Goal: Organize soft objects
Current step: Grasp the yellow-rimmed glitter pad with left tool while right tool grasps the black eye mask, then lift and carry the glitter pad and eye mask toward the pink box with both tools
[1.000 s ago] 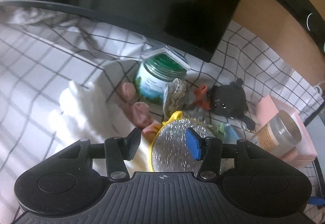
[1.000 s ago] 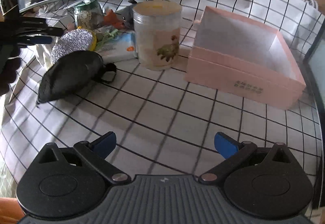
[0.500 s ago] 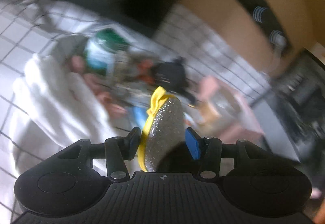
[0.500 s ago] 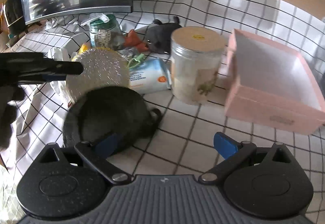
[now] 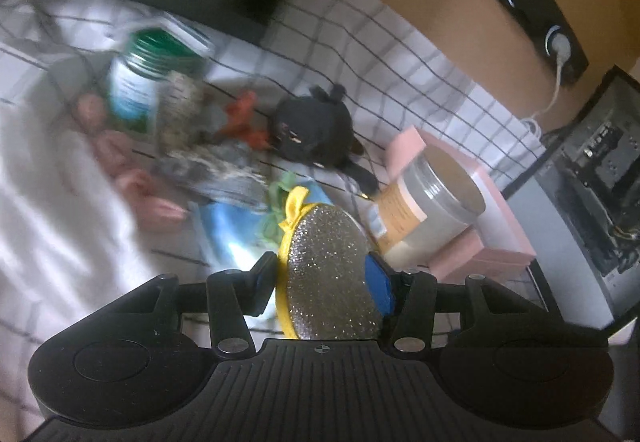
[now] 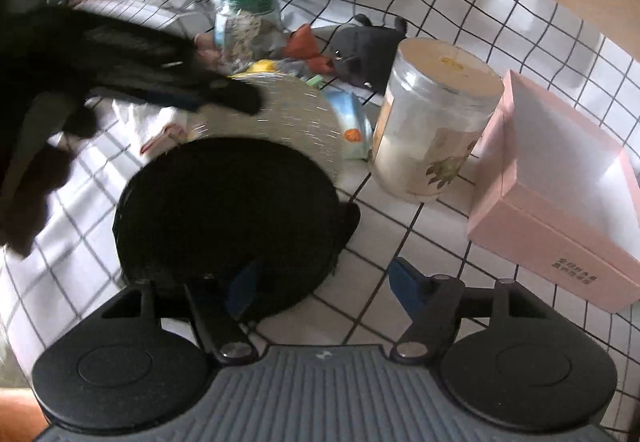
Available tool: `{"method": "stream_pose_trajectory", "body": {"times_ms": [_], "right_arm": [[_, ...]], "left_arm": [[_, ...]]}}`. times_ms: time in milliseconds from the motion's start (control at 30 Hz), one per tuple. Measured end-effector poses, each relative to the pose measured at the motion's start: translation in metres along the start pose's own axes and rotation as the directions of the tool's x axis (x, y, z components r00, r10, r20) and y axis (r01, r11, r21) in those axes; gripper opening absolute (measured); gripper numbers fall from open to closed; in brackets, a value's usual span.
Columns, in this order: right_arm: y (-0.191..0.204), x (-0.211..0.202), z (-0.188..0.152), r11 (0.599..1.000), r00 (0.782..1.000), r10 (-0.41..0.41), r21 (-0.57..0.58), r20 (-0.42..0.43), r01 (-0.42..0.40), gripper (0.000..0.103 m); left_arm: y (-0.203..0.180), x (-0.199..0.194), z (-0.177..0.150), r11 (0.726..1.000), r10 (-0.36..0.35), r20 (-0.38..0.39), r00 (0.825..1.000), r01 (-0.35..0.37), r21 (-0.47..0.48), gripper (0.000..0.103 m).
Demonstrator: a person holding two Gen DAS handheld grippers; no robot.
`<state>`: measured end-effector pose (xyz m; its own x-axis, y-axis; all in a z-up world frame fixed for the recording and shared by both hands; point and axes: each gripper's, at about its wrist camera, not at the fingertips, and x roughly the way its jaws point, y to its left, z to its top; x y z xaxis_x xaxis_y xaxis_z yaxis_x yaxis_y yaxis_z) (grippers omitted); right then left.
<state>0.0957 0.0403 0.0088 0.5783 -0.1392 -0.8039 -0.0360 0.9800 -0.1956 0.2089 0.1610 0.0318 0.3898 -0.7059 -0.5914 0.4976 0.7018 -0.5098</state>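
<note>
Sponge (image 5: 332, 266), silver with a yellow rim, sits clamped in my left claw (image 5: 324, 274) above the table's (image 6: 400, 294) cluttered middle. My right claw (image 6: 320, 282), not yet gripping, has just been closing over the black pouch (image 6: 228, 217); it could pinch only the edge and slip.

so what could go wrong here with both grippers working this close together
The left gripper holds the glittery silver pad right above the black pouch that the right gripper, whose jaws have just been closing, has one finger over; they could collide. The clear jar beside the pink box could get knocked over.
</note>
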Motion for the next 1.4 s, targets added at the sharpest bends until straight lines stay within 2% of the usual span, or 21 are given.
{"method": "stream_pose_trajectory", "body": {"times_ms": [100,167,233,300,467,567,733,833,933,967,1033,1100,1200,1267,1300,1367,1400], "right_arm": [[-0.002,-0.005,-0.009,1.000,1.000,-0.002,-0.020,-0.002,0.002,0.071],[-0.006,-0.007,-0.014,1.000,1.000,0.003,-0.019,0.003,-0.003,0.071],[-0.011,-0.007,-0.016,1.000,1.000,0.011,-0.008,0.003,-0.011,0.071],[-0.015,-0.006,-0.014,1.000,1.000,0.019,0.002,0.008,-0.019,0.071],[-0.017,-0.005,-0.013,0.999,0.999,0.039,-0.003,0.024,-0.039,0.071],[-0.013,-0.004,-0.011,0.998,0.998,0.058,-0.021,0.032,-0.057,0.071],[0.000,0.001,0.002,0.996,0.996,0.073,-0.062,0.048,-0.070,0.071],[0.005,0.002,0.012,0.994,0.996,0.069,-0.092,0.054,-0.063,0.071],[-0.001,-0.004,0.022,0.993,0.994,0.105,-0.061,0.025,-0.103,0.072],[-0.006,-0.007,0.025,0.990,0.990,0.140,-0.025,0.000,-0.140,0.073],[-0.018,-0.010,0.027,0.965,0.964,0.259,0.066,-0.063,-0.255,0.075],[-0.024,-0.009,0.026,0.942,0.938,0.325,0.124,-0.116,-0.311,0.076],[-0.020,0.003,0.025,0.938,0.921,0.336,0.155,-0.196,-0.309,0.076],[-0.017,0.014,0.025,0.925,0.895,0.366,0.207,-0.253,-0.320,0.076],[-0.016,0.019,0.027,0.910,0.880,0.395,0.245,-0.265,-0.335,0.081],[-0.012,0.024,0.036,0.879,0.855,0.450,0.296,-0.259,-0.373,0.080],[-0.009,0.028,0.042,0.869,0.850,0.466,0.308,-0.248,-0.387,0.080]], "left_arm": [[-0.011,0.012,-0.002,0.997,-0.080,-0.040,0.996,0.081,0.018,0.038],[-0.016,0.019,-0.005,0.993,-0.121,-0.069,0.990,0.122,0.007,0.025],[-0.019,0.027,-0.010,0.992,-0.128,-0.111,0.985,0.128,-0.009,0.022],[-0.023,0.034,-0.014,0.994,-0.112,-0.157,0.981,0.109,-0.025,0.022],[-0.021,0.023,-0.014,0.994,-0.051,-0.144,0.988,0.037,-0.102,0.019],[-0.013,0.004,-0.019,0.988,-0.029,-0.115,0.993,0.012,-0.151,0.018],[-0.003,-0.036,-0.030,0.986,0.054,-0.055,0.997,-0.062,-0.153,0.018],[0.008,-0.061,-0.034,0.978,0.127,-0.005,0.992,-0.126,-0.166,0.018],[0.019,-0.083,-0.038,0.968,0.176,0.043,0.983,-0.165,-0.188,0.018],[0.021,-0.088,-0.038,0.967,0.181,0.056,0.982,-0.168,-0.194,0.018],[0.024,-0.098,-0.041,0.964,0.202,0.080,0.976,-0.183,-0.195,0.018],[0.026,-0.107,-0.043,0.959,0.228,0.106,0.968,-0.205,-0.197,0.018],[0.027,-0.114,-0.048,0.953,0.248,0.124,0.961,-0.220,-0.208,0.018],[0.024,-0.113,-0.052,0.950,0.262,0.119,0.958,-0.235,-0.205,0.018],[0.025,-0.115,-0.055,0.948,0.266,0.112,0.957,-0.239,-0.210,0.018],[0.025,-0.113,-0.062,0.946,0.262,0.097,0.960,-0.236,-0.220,0.018],[0.025,-0.111,-0.064,0.945,0.264,0.091,0.960,-0.238,-0.223,0.018]]}}
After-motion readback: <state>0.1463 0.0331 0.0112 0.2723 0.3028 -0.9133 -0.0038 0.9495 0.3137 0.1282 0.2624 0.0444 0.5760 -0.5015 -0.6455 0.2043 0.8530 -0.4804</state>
